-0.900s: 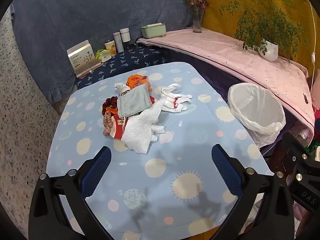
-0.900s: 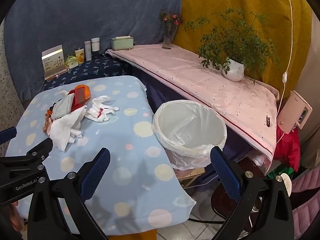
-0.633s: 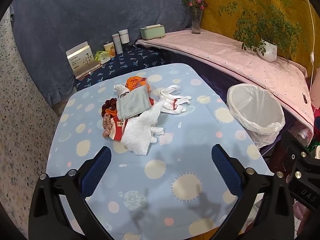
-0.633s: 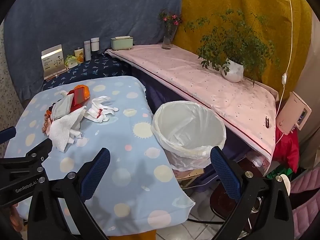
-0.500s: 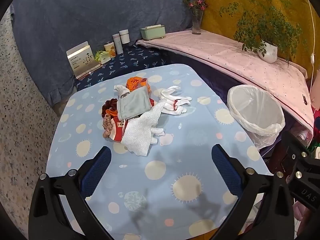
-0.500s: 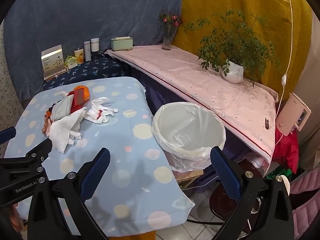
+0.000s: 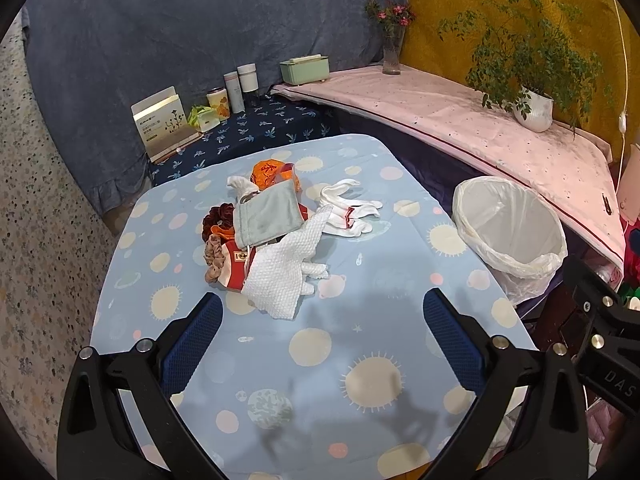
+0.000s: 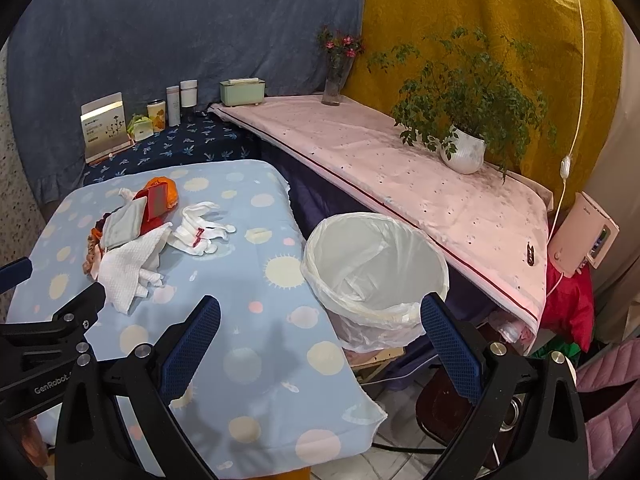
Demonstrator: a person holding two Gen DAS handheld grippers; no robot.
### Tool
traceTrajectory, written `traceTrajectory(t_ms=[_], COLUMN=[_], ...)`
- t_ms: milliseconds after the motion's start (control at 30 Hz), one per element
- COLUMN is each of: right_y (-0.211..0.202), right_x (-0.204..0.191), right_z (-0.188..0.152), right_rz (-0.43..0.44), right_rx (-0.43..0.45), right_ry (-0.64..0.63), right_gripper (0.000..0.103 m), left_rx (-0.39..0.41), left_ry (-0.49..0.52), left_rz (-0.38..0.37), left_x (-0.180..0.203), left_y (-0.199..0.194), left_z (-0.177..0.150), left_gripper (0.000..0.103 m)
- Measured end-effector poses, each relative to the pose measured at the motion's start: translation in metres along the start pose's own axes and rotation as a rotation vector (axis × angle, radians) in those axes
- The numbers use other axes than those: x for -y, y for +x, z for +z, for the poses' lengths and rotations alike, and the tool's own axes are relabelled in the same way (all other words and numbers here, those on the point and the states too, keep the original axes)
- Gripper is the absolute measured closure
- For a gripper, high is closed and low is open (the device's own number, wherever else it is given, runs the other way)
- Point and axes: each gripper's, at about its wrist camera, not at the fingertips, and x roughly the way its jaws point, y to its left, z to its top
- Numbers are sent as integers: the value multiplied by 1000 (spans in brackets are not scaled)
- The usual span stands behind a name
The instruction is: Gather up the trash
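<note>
A heap of trash lies on the blue dotted table [image 7: 320, 360]: a white textured cloth [image 7: 286, 270], a grey pouch [image 7: 270, 216], an orange wrapper [image 7: 270, 172], red packaging and scrunchies. White gloves [image 7: 348, 210] lie just right of the heap. A bin lined with a white bag [image 7: 508, 228] stands off the table's right edge. My left gripper [image 7: 322, 340] hovers open over the near table, short of the cloth. In the right wrist view the heap [image 8: 128, 240] is far left, the bin [image 8: 374, 264] is centre, and my right gripper [image 8: 320, 340] hangs open in front of it.
A pink-covered shelf [image 7: 460, 120] carries a potted plant [image 7: 534, 108], a flower vase [image 7: 392, 56] and a green box [image 7: 304, 68]. Bottles, a can and a card stand sit on a dark patterned ledge [image 7: 248, 132]. A pink device [image 8: 588, 232] hangs at right.
Both views have shifted only slightly; the heap and the bin sit a touch lower in frame. Nothing was taken hold of, and both grippers stay wide.
</note>
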Motion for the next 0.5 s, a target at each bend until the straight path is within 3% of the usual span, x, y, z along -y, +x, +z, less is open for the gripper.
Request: traceTrajectory(t_ms=[500], right_y=[-1], right_x=[-1], right_z=[4], right_rz=[-5], right_rx=[4], right_ry=[-7], right_gripper=[7], left_rx=[1], left_ry=[-3], left_rz=[0], left_x=[2], left_y=[-1], left_z=[4], left_gripper=[7])
